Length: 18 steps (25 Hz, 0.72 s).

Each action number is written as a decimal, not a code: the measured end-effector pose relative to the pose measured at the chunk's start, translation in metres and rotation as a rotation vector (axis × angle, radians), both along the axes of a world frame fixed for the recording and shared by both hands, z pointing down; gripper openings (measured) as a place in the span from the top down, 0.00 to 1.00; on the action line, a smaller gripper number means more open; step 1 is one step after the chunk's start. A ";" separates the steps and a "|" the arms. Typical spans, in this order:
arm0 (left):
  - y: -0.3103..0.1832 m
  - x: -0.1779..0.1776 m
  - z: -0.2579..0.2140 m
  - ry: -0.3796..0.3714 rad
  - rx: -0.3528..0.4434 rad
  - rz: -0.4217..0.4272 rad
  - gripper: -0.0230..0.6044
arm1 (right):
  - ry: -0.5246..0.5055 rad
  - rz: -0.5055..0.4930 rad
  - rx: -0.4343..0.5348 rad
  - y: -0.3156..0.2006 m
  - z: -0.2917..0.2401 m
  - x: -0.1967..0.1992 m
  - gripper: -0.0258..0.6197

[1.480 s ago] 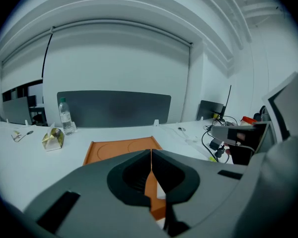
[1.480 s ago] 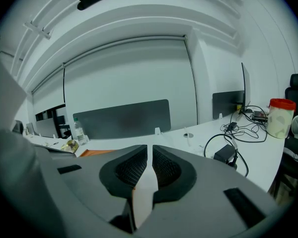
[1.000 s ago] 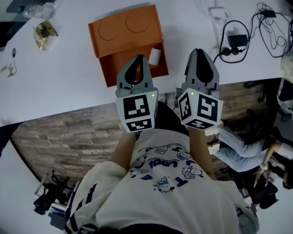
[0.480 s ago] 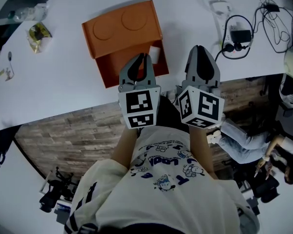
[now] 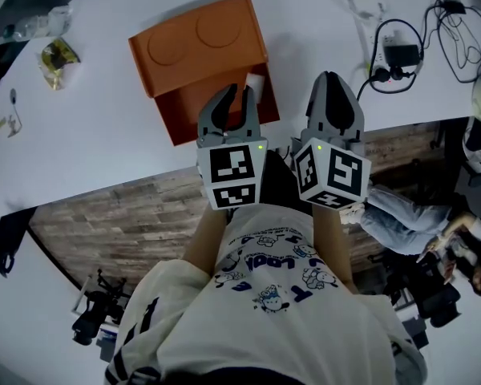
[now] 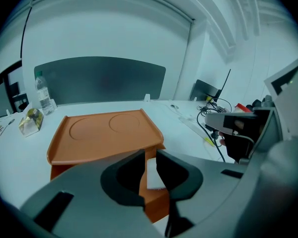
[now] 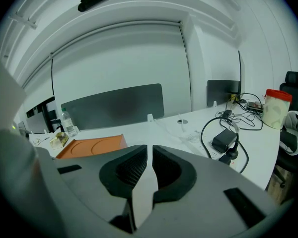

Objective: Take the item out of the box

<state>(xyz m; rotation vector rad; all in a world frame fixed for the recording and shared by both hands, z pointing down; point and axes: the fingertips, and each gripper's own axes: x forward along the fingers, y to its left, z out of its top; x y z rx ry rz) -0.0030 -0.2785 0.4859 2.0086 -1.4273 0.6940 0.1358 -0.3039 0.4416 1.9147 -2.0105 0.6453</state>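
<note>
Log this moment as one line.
left gripper: jaws just been opening, nothing between them, at orange box | white item: in box | right gripper: shut, empty

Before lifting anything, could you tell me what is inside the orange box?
A small white item on the right. The left gripper, its empty jaws just opened, covers part of the orange box.

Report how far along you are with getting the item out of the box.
Done: the orange box is open, its lid folded back. In hand: the left gripper hangs at the box's edge, its jaws just opening, with nothing between them yet. Left to do: the white item stands inside the box, ungripped; it has to be gripped and lifted out.
</note>
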 end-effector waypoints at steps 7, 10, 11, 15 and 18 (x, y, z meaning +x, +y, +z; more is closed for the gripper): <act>0.001 0.007 0.010 -0.005 -0.045 0.029 0.79 | 0.000 0.017 -0.017 0.000 0.006 0.005 0.88; 0.002 0.009 0.015 -0.007 -0.061 0.044 0.76 | 0.000 0.022 -0.024 0.000 0.009 0.005 0.88; 0.002 0.009 0.016 -0.008 -0.067 0.049 0.75 | 0.000 0.023 -0.026 0.000 0.009 0.005 0.88; 0.003 0.012 0.022 -0.013 -0.095 0.074 0.71 | 0.000 0.027 -0.037 -0.001 0.013 0.006 0.88; 0.004 0.015 0.026 -0.015 -0.115 0.092 0.69 | 0.000 0.031 -0.045 -0.001 0.015 0.006 0.88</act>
